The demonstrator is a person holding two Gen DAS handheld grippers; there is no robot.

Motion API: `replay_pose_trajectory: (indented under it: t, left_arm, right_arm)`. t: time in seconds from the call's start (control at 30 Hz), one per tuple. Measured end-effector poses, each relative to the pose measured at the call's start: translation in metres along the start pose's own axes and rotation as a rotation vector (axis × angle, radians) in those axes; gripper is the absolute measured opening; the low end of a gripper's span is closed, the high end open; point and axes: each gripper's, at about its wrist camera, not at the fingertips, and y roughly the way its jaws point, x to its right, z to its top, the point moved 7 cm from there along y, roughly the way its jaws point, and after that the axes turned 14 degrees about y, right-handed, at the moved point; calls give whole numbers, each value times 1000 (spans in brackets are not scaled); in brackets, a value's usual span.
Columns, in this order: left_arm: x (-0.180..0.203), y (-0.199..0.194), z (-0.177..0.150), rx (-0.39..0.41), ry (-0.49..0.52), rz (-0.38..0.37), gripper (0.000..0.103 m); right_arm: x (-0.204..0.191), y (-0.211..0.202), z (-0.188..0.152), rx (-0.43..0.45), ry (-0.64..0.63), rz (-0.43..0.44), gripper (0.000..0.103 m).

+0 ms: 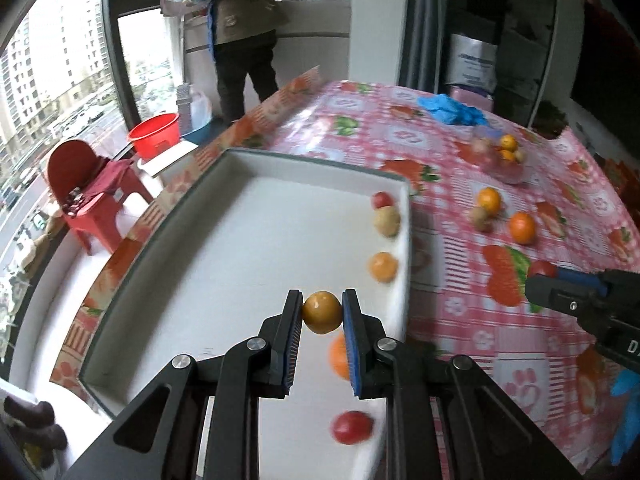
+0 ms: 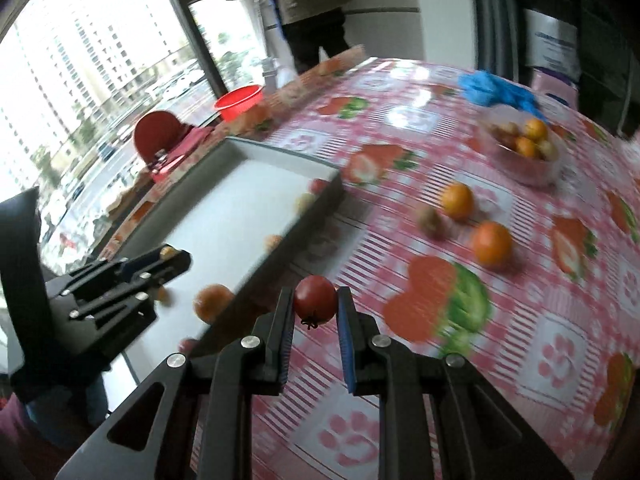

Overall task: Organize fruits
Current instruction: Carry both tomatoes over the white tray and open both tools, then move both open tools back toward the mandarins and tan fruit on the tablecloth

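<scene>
My left gripper point(image 1: 322, 312) is shut on a small yellow-orange fruit point(image 1: 322, 312) and hangs over the white tray point(image 1: 248, 160). Along the tray's right wall lie a red tomato point(image 1: 383, 200), a pale brownish fruit point(image 1: 387, 221), an orange point(image 1: 383, 267), another orange point(image 1: 338, 356) and a red tomato point(image 1: 352, 427). My right gripper point(image 2: 315, 305) is shut on a red cherry tomato point(image 2: 315, 305) above the tablecloth, just right of the tray point(image 2: 320, 216). Loose on the cloth are two oranges point(image 2: 457, 201) point(image 2: 492, 246) and a brownish fruit point(image 2: 431, 220). The left gripper point(image 2: 172, 258) also shows over the tray.
A clear bowl point(image 2: 532, 168) with several fruits stands at the back right of the pink checked tablecloth point(image 2: 400, 420). Blue gloves point(image 2: 496, 90) lie at the far edge. A person point(image 1: 244, 32) stands by the window. A red stool point(image 1: 92, 196) and a red basin point(image 1: 154, 134) sit left of the table.
</scene>
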Motion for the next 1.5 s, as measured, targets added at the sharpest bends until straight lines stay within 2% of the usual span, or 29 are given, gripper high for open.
replay_pose_trajectory:
  t: [0.33, 0.73, 0.77, 0.83, 0.87, 0.9, 0.93, 0.97, 1.0, 1.03, 1.07, 1.13, 1.2, 1.43, 1.5]
  left_arm:
    - [-38, 20, -18, -48, -56, 38, 22]
    - [-52, 34, -25, -73, -90, 30, 22]
    - [-52, 35, -25, -76, -89, 28, 22]
    - [-51, 37, -26, -86, -88, 26, 22]
    - [-50, 38, -26, -90, -86, 26, 22]
    - [-49, 39, -27, -94, -84, 24, 23]
    - [-49, 39, -27, -97, -85, 24, 44]
    - [-49, 38, -27, -92, -91, 31, 80]
    - [-52, 34, -27, -71, -103, 62, 91]
    - [-53, 29, -26, -45, -106, 84, 95]
    - [-52, 26, -25, -27, -101, 83, 95]
    - [-49, 26, -23, -36, -96, 59, 95]
    - [-49, 26, -21, -40, -93, 66, 95]
    - [-39, 25, -17, -56, -78, 58, 95]
    - [-36, 23, -15, -55, -72, 54, 95]
  right_arm:
    - [-58, 46, 2, -99, -78, 49, 22]
    - [-69, 74, -3, -174, -109, 36, 25]
    - [-69, 73, -3, -172, -109, 34, 28]
    - [-68, 71, -2, -166, -112, 31, 40]
    - [-68, 70, -1, -162, -115, 28, 52]
    - [-68, 69, -1, -154, -117, 32, 57]
    - [-68, 67, 1, -146, -116, 35, 58]
    - [-68, 64, 2, -138, -115, 34, 62]
    - [-68, 63, 3, -131, -114, 34, 66]
    - [-67, 61, 4, -127, -114, 32, 67]
    - [-66, 60, 5, -124, -111, 31, 70]
    - [-63, 57, 6, -120, -103, 31, 75]
    - [-60, 53, 6, -109, -100, 32, 80]
    - [-37, 37, 14, -71, -71, 12, 86]
    - [-25, 32, 18, -54, -47, -14, 92]
